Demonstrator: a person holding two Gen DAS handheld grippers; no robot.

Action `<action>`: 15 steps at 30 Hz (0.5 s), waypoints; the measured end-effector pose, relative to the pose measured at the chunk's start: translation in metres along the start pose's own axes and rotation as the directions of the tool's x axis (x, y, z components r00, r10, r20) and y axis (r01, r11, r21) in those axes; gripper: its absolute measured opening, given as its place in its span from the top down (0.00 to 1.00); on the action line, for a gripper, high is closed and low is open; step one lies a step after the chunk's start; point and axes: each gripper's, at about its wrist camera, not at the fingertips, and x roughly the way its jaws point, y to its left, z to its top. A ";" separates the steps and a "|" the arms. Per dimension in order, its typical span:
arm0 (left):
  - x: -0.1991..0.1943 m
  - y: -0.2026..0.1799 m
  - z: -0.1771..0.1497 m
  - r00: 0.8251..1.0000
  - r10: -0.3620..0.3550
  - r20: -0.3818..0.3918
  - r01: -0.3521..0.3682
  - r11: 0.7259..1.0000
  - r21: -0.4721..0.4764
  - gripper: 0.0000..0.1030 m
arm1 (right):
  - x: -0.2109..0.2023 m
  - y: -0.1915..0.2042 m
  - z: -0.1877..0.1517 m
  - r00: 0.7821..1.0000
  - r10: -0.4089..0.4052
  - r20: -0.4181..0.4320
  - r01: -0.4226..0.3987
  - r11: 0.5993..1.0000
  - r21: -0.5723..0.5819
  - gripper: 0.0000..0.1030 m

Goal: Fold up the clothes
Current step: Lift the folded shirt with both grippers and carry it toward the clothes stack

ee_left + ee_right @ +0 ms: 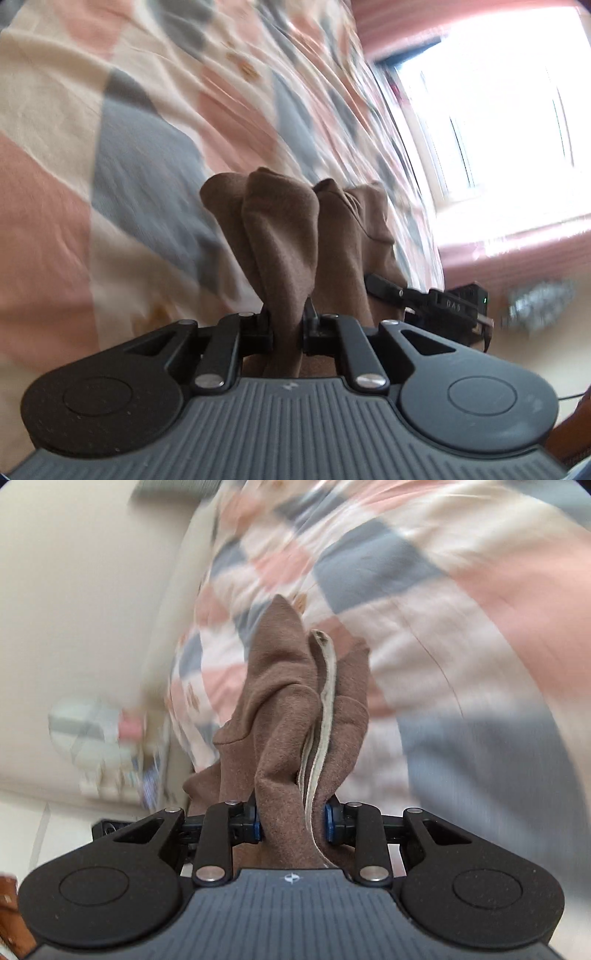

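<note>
A brown garment (pixel 291 236) is bunched up in front of my left gripper (pixel 288 328), which is shut on its folds. In the right wrist view the same brown garment (pixel 284 709), with a pale inner band (pixel 325 701), is pinched in my right gripper (pixel 293 819), which is shut on it. Both grippers hold the cloth lifted above a checked bedspread. The right gripper (pixel 439 302) also shows at the right of the left wrist view, beside the cloth.
The bedspread (pixel 122 155) in pink, grey and cream squares fills the background, and it also shows in the right wrist view (pixel 443 609). A bright window (pixel 491 110) lies at the far right. A cream wall (pixel 81 590) and blurred items (pixel 99 734) lie at the left.
</note>
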 end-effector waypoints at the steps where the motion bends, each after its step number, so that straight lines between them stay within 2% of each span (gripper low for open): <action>1: -0.003 -0.010 -0.005 0.999 -0.002 -0.037 0.002 1.000 0.022 0.91 | -0.017 0.004 -0.022 0.999 -0.007 0.045 0.006 0.999 0.038 0.71; 3: -0.007 -0.031 -0.013 0.994 -0.008 -0.112 0.016 0.998 0.067 0.91 | -0.047 0.012 -0.070 0.990 -0.032 0.136 0.016 0.993 0.120 0.71; 5: -0.009 -0.053 -0.020 0.982 -0.025 -0.188 0.048 0.992 0.119 0.91 | -0.077 0.022 -0.117 0.971 -0.061 0.231 0.012 0.978 0.208 0.72; 7: -0.008 -0.076 -0.027 0.962 -0.046 -0.268 0.097 0.979 0.180 0.91 | -0.105 0.033 -0.166 0.939 -0.090 0.332 -0.009 0.959 0.285 0.72; 8: -0.007 -0.087 -0.032 0.948 -0.055 -0.312 0.126 0.970 0.210 0.91 | -0.118 0.041 -0.190 0.916 -0.113 0.385 -0.016 0.949 0.315 0.72; 11: -0.005 -0.122 -0.046 0.898 -0.069 -0.434 0.218 0.927 0.304 0.91 | -0.145 0.071 -0.258 0.826 -0.180 0.533 -0.048 0.921 0.386 0.71; 15: -0.008 -0.172 -0.072 0.822 -0.085 -0.564 0.361 0.842 0.400 0.91 | -0.175 0.112 -0.343 0.669 -0.268 0.693 -0.104 0.890 0.445 0.72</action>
